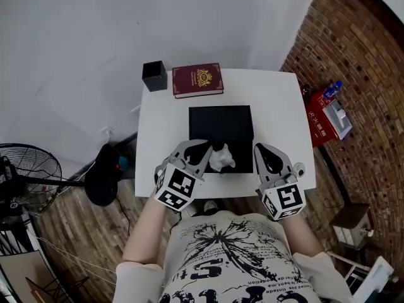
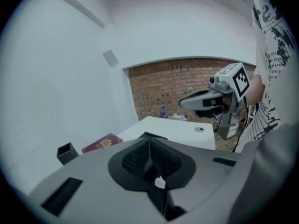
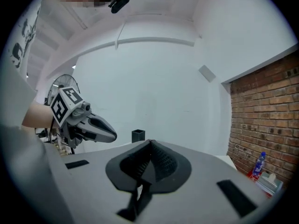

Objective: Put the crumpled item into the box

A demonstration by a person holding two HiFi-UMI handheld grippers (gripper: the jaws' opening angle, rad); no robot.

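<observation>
Wad (image 1: 221, 158): crumpled white paper. It looks to be lying inside the box (image 1: 221, 122), against its near wall, about midway along. I judge the task done or nearly so.

Handling: I expect it to be very light, soft and crushable. It isn't fragile, and it may spring back a bit. If I need it again, I'd pinch across the middle or on a raised fold. It's a lumpy ball with no clear long axis and doesn't point anywhere.

The box is black and open-topped, at the near-middle of the table (image 1: 278, 106).

Left gripper (image 1: 205, 149): tip just beside the wad, above the box's near left corner, jaws closed together. A small white fleck shows low in the seam. I can't tell if it's a paper scrap or pale ground showing through. The wad itself isn't gripped.

Right gripper (image 1: 260, 149): by the box's near right corner, jaws also together, nothing in them.

Book (image 1: 197, 79) at the far edge, holder (image 1: 154, 76) at the far left corner, both well apart from the wad.
</observation>
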